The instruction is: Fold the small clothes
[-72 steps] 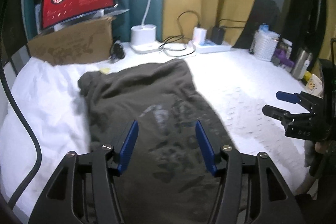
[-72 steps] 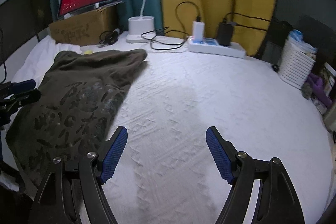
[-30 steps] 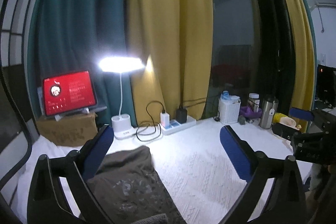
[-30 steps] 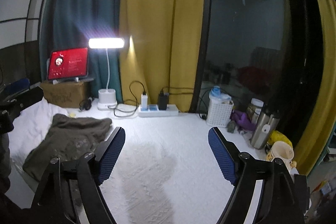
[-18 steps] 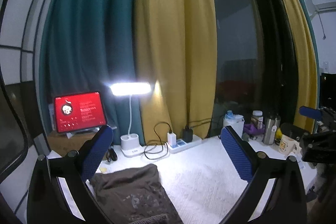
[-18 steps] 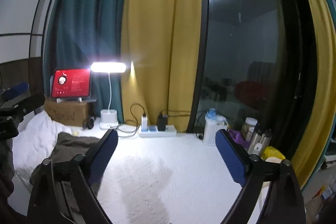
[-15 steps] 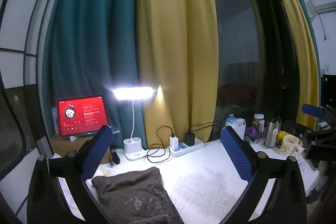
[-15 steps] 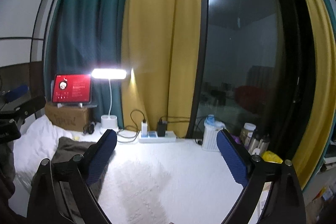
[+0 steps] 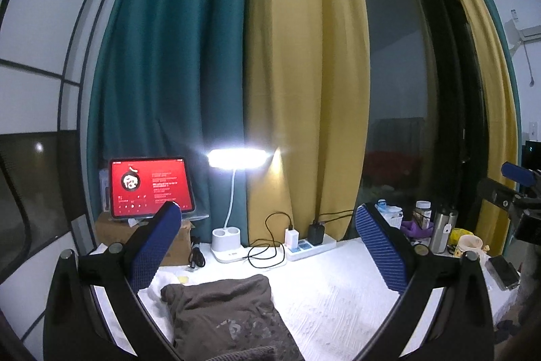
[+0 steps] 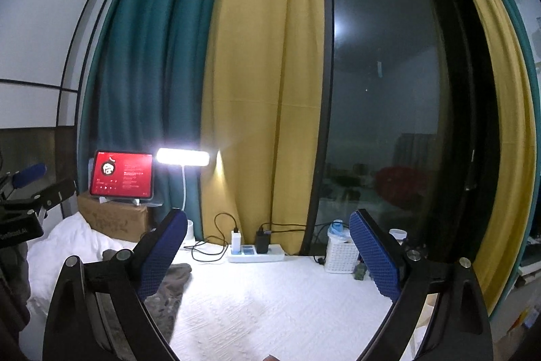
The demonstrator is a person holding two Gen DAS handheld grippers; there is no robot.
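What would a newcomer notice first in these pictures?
The lit lamp glares at the back of the table, before teal and yellow curtains. Left of it a red tablet stands on a box. A dark folded garment lies on the white cloth, with both grippers open above it.

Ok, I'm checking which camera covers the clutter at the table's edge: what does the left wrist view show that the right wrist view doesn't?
Only the left wrist view shows the steel flask, the mug and the phone, plus the lamp base unobstructed. Only the right wrist view shows the white basket in full and the crumpled white bedding. Both show the folded brown garment, the red tablet, the lit lamp and the power strip. The left gripper and right gripper are both open and empty.
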